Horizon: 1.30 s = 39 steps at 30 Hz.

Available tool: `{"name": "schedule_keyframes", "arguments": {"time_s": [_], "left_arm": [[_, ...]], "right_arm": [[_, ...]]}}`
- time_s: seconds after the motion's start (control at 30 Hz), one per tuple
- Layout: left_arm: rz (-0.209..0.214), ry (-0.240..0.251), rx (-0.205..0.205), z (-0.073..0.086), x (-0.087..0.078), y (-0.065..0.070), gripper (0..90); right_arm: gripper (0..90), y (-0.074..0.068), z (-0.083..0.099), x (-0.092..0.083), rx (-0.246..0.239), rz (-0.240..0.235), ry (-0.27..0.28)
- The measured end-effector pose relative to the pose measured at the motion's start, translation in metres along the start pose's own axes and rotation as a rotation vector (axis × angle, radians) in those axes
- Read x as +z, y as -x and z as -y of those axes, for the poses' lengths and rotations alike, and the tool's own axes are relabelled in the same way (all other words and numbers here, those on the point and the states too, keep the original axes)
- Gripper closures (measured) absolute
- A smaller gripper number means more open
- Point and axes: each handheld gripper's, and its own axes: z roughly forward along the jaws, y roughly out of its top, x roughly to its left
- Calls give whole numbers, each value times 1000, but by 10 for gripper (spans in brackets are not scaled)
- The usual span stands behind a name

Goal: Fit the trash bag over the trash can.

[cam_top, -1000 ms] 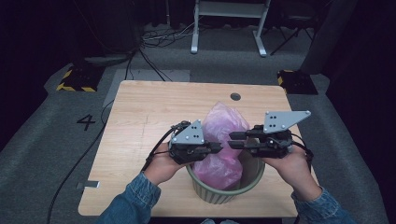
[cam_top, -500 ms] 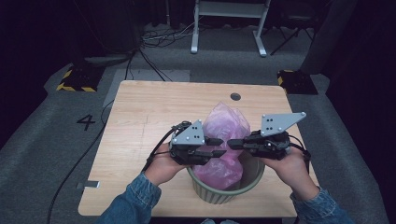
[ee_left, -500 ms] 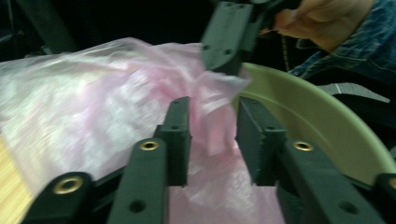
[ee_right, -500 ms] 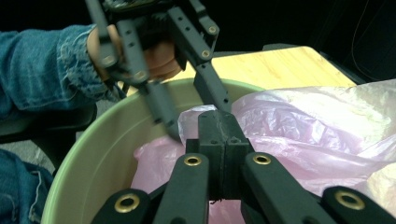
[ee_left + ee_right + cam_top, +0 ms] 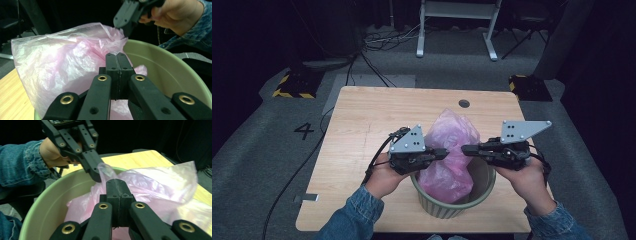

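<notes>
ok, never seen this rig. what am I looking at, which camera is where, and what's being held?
No robot: a person holds a two-jaw left gripper and right gripper. The high view looks down on a wooden table from above. The other two cameras ride on the grippers and look along their black jaws. On the table stands a green bin with a pink bag in it. Both pairs of jaws are closed and appear to pinch the bag's edge; the left pair has just been closing.

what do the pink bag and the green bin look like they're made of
Pink bag: thin plastic film, by its look; translucent, crinkled, with glossy highlights in the left gripper view.
Green bin: probably moulded plastic; smooth, pale green wall with a soft sheen and a rounded rim, though glazed ceramic can't be ruled out.
</notes>
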Motion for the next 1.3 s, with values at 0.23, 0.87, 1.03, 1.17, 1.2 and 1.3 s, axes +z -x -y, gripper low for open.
{"name": "schedule_keyframes", "arguments": {"time_s": [0.23,0.87,1.03,1.17,1.2,1.3], "left_arm": [[-22,30,15,6,-21,1,896],[-68,125,-19,32,-89,0,856],[72,119,-5,23,-61,9,492],[84,76,42,15,-36,20,370],[87,67,39,14,-31,21,354],[72,35,27,12,-16,18,351]], "right_arm": [[900,11,5,-27,22,75,10],[900,17,18,-95,70,205,42],[900,5,9,-76,29,168,36],[900,3,2,-66,14,152,40],[900,3,2,-65,13,149,40],[900,4,2,-62,18,147,45]]}}
